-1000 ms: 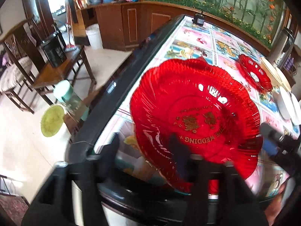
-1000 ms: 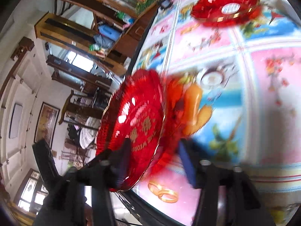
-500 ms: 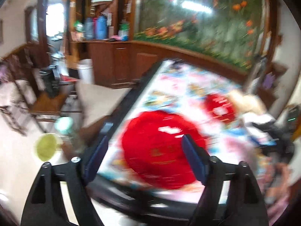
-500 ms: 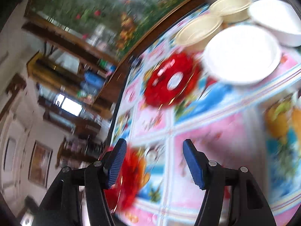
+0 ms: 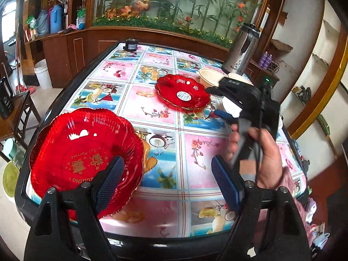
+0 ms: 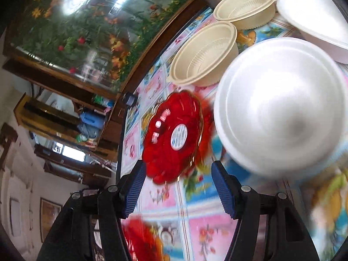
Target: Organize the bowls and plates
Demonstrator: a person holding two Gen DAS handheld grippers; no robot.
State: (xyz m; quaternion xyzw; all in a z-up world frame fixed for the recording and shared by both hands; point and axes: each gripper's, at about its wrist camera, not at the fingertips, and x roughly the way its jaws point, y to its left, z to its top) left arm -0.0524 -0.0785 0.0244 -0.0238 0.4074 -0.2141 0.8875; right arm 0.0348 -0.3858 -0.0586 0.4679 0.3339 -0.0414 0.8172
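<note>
A large red plate [image 5: 82,150] with gold lettering lies on the table's near left corner, just ahead of my open, empty left gripper [image 5: 167,182]. A smaller red plate [image 5: 182,92] with a white sticker lies mid-table; it also shows in the right wrist view [image 6: 174,137]. My right gripper [image 6: 178,187] is open and empty, above the table just short of that smaller plate. Close by are a white foam plate [image 6: 280,113], a second white foam plate [image 6: 313,15] and two cream bowls [image 6: 206,54] [image 6: 245,6]. The right gripper also shows in the left wrist view [image 5: 219,114].
The table [image 5: 156,113] has a colourful patterned cloth and a black rim. A steel thermos [image 5: 241,50] stands at the far right corner and a small black device [image 5: 131,44] at the far edge. A wooden chair [image 5: 15,113] and a white bucket [image 5: 42,72] stand left of the table.
Both grippers have let go of the large red plate, which now lies on the table. My left gripper pulled back; my right gripper swung away toward the smaller red plate and white plates.
</note>
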